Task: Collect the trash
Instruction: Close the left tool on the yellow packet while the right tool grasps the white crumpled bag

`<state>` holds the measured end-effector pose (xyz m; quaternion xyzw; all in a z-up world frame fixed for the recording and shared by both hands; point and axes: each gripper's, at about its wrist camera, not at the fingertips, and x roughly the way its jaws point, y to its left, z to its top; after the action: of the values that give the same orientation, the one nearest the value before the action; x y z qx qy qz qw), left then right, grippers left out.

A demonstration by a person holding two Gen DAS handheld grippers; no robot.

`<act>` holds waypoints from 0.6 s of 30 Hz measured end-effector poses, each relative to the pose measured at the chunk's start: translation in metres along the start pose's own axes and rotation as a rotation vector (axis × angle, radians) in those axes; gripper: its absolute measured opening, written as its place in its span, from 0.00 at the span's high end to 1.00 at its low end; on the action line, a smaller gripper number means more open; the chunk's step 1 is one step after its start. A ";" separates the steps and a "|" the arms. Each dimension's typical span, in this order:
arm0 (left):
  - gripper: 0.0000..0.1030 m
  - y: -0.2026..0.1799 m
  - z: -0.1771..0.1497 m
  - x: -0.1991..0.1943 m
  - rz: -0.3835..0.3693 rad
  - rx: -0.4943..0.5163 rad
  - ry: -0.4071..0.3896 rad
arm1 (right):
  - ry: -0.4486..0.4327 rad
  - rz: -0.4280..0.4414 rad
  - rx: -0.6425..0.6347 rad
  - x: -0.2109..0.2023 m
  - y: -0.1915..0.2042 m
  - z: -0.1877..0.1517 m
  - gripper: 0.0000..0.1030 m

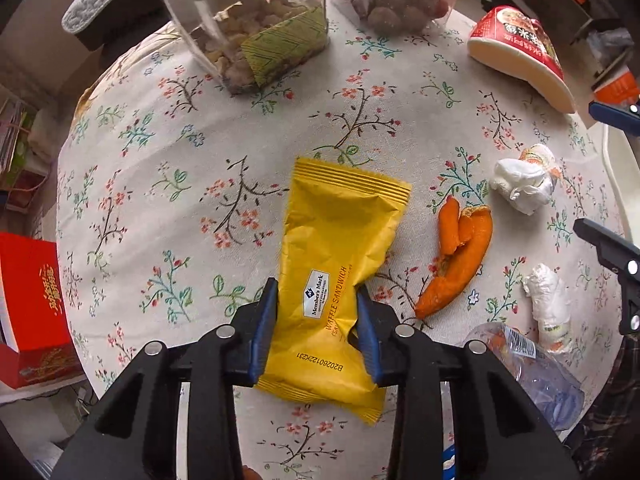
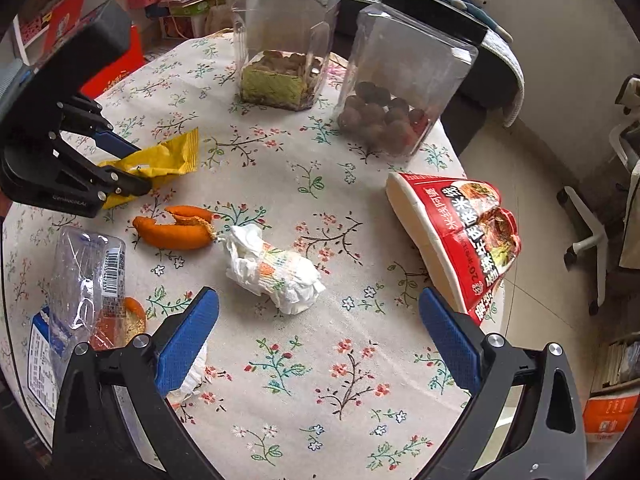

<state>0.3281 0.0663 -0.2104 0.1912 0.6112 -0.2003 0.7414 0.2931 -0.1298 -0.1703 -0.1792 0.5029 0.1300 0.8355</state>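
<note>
A yellow snack wrapper [image 1: 340,240] lies on the floral tablecloth [image 1: 200,200]. My left gripper [image 1: 317,292] is shut on its lower half, and the foil creases at the right pad. The right wrist view shows the same grip at the left, with the wrapper [image 2: 172,152] sticking out past the left gripper [image 2: 124,164]. My right gripper [image 2: 316,300] stands open and holds nothing. A crumpled tissue [image 2: 276,268] lies just ahead of its tips. An orange peel [image 1: 460,256] lies to the right of the wrapper, and a second tissue wad [image 1: 548,304] is near the table's right edge.
A crushed clear bottle [image 2: 84,276] lies at the near left over a piece of peel. A tipped red noodle cup [image 2: 460,240] rests at the right edge. Two clear jars [image 2: 284,40] [image 2: 400,80] stand at the back. A red box [image 1: 32,304] sits beside the table.
</note>
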 end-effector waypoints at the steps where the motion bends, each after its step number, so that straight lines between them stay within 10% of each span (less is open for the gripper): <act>1: 0.70 0.003 -0.007 -0.006 0.005 -0.023 -0.018 | -0.004 0.007 -0.018 0.002 0.004 0.000 0.09; 18: 0.71 -0.018 -0.046 -0.107 0.032 -0.463 -0.311 | 0.009 0.113 0.164 0.017 -0.004 0.013 0.78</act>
<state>0.2620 0.0820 -0.1138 -0.0067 0.5166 -0.0707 0.8533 0.3125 -0.1270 -0.1794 -0.0820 0.5248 0.1346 0.8365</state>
